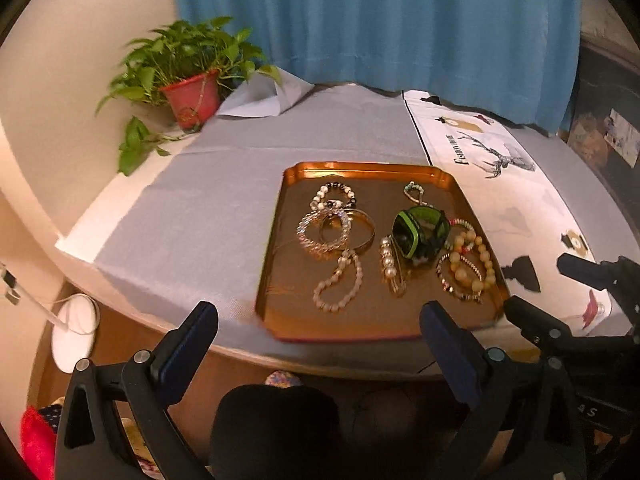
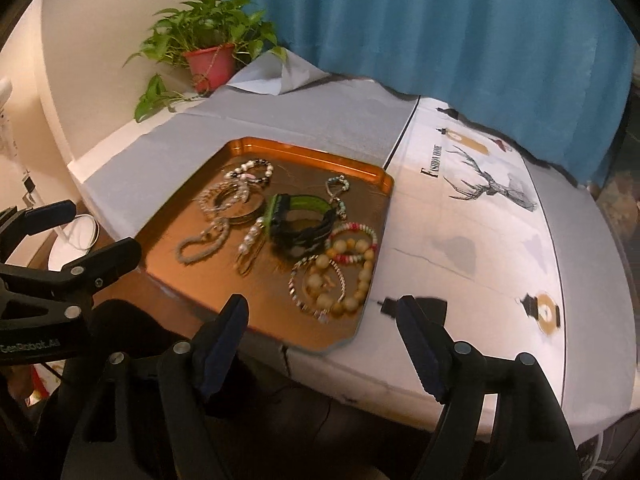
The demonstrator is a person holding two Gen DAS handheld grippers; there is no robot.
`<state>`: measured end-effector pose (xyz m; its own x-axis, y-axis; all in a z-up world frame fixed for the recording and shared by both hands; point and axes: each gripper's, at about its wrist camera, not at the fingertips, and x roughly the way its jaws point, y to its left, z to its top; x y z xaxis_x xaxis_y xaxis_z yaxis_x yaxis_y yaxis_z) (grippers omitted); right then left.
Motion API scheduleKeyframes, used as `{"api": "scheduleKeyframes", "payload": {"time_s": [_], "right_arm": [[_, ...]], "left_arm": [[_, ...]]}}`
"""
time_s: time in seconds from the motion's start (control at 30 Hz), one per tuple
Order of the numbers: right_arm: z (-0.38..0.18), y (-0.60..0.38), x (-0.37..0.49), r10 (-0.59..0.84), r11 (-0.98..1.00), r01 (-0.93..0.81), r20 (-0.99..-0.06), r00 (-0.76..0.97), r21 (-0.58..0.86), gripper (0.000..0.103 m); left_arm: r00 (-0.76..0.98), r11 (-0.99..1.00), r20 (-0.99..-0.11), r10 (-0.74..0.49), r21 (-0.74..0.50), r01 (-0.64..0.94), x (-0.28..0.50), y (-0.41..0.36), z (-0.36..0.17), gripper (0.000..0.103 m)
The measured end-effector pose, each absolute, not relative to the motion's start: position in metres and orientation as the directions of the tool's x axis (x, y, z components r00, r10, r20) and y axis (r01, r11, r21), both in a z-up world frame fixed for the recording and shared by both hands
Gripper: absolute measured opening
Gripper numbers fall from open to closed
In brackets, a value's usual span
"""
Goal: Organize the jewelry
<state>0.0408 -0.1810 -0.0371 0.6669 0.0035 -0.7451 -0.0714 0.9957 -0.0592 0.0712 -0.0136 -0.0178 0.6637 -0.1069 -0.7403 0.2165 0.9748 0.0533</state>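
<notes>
A: Where is the jewelry?

B: All of it lies in a copper tray (image 1: pixel 280 216) on the table (image 1: pixel 192 208), close to the near edge. The tray's long axis runs from the near edge toward the blue curtain (image 1: pixel 376 20).

A: What is on the left side of the tray?

B: A pale bead bracelet (image 1: pixel 338 282) stretched into a narrow loop, long axis running near-to-far. Beyond it a sparkly bracelet (image 1: pixel 316 232) overlaps a gold bangle (image 1: pixel 362 232), and a black-and-white bead bracelet (image 1: pixel 334 196) lies farthest back.

A: And the middle?

B: A green and black cuff (image 1: pixel 420 236) stands on its edge, its opening facing the left gripper's camera. A pearl clip (image 1: pixel 390 266) lies just left of it, pointing near-to-far.

A: The right side?

B: A big amber bead bracelet (image 1: pixel 474 264) overlaps a thin chain bracelet (image 1: pixel 448 280), with a multicolor bead bracelet (image 2: pixel 352 240) touching them. A small turquoise chain (image 1: pixel 416 192) lies near the far right corner.

A: How are the grippers?

B: The left gripper (image 1: pixel 318 322) hangs over the near edge of the tray, fingers spread wide, holding nothing. The right gripper (image 2: pixel 322 320) sits at the tray's near right corner, fingers also wide apart and empty.

A: Anything else?

B: A potted plant (image 1: pixel 188 80) stands at the far left of the table, and a white cloth with a deer print (image 1: pixel 500 184) lies right of the tray.
</notes>
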Motion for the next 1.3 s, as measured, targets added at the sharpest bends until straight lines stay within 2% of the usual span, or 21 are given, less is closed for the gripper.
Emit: {"api": "scheduleKeyframes", "payload": {"time_s": [0.5, 1.3], "right_arm": [[-0.012, -0.170, -0.013, -0.003, 0.995, -0.071, -0.700, 0.714, -0.077, 0.077], [-0.003, -0.166, -0.026, -0.012, 0.994, -0.068, -0.686, 0.728, -0.089, 0.077]], "left_arm": [[0.707, 0.983, -0.703, -0.076, 0.068, 0.173, 0.022, 0.001, 0.000, 0.100], [0.722, 0.981, -0.686, -0.085, 0.071, 0.183, 0.006, -0.001, 0.011, 0.100]]}}
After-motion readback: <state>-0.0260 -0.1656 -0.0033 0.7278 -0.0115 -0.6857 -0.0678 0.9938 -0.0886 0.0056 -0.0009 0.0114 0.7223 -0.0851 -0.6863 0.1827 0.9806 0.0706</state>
